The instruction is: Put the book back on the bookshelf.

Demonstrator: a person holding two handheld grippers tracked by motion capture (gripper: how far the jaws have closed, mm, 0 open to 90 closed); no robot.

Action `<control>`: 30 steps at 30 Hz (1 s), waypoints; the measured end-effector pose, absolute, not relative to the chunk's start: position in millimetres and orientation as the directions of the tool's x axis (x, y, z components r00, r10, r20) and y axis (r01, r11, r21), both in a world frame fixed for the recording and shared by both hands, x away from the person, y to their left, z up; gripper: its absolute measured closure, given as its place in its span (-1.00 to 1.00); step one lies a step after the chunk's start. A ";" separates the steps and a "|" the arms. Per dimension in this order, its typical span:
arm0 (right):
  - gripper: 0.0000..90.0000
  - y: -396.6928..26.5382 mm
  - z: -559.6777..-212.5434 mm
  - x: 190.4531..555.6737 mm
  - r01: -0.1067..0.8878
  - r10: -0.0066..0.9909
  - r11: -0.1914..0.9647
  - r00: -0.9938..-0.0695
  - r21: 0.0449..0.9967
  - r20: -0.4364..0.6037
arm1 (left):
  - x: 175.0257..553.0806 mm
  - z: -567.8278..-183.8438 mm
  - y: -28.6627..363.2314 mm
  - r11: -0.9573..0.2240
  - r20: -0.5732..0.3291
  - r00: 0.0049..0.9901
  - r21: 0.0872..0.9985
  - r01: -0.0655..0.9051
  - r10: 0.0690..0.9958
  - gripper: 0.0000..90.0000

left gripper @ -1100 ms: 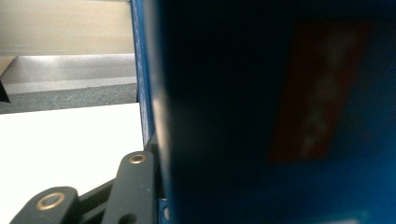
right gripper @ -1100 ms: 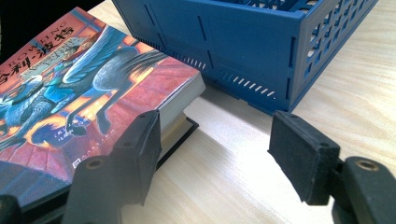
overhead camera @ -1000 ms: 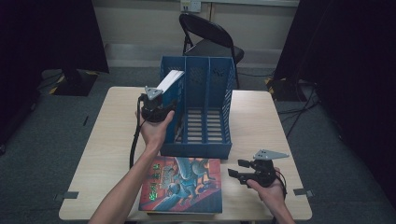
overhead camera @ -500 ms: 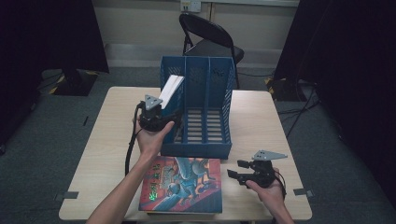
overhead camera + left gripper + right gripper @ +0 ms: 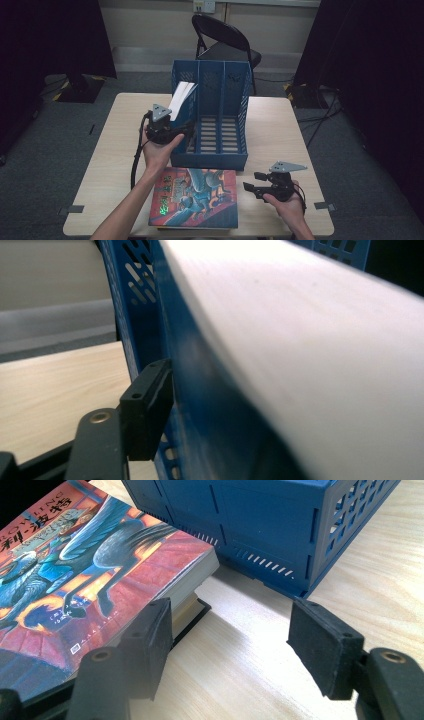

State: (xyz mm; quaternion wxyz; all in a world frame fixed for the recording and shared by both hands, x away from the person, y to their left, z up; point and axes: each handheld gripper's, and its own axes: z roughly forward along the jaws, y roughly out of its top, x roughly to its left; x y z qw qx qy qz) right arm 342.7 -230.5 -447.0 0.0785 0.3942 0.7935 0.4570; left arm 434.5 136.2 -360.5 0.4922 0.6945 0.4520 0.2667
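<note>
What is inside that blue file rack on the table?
The blue file rack has a white-paged book leaning in its left compartment. The other two compartments look bare down to their slotted floors. The book's lower end is hidden behind the left gripper.

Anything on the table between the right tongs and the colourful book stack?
Nothing. In the right gripper view, bare pale wooden tabletop shows between the open right tongs; the colourful hardcover book stack lies just beside one pad, the blue plastic file rack beyond.

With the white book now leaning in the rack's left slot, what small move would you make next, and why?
Probably draw the left gripper back from the rack. Its jaws have just been opening, and the white book leans in the left slot. The next book lies flat in front, beside the open right gripper.
</note>
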 end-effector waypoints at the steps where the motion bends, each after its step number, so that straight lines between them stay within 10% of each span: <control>1: -0.25 -230.6 -447.1 342.7 0.554 0.698 0.271 -0.676 0.787 0.235 | 434.3 -360.3 136.3 -0.115 -0.065 0.449 0.925 0.362 0.891 -0.20; 30: -0.26 -228.6 -448.1 344.0 0.560 0.698 0.277 -0.675 0.780 0.237 | 442.7 -328.5 142.7 -0.186 -0.087 0.493 0.859 0.477 0.866 -0.33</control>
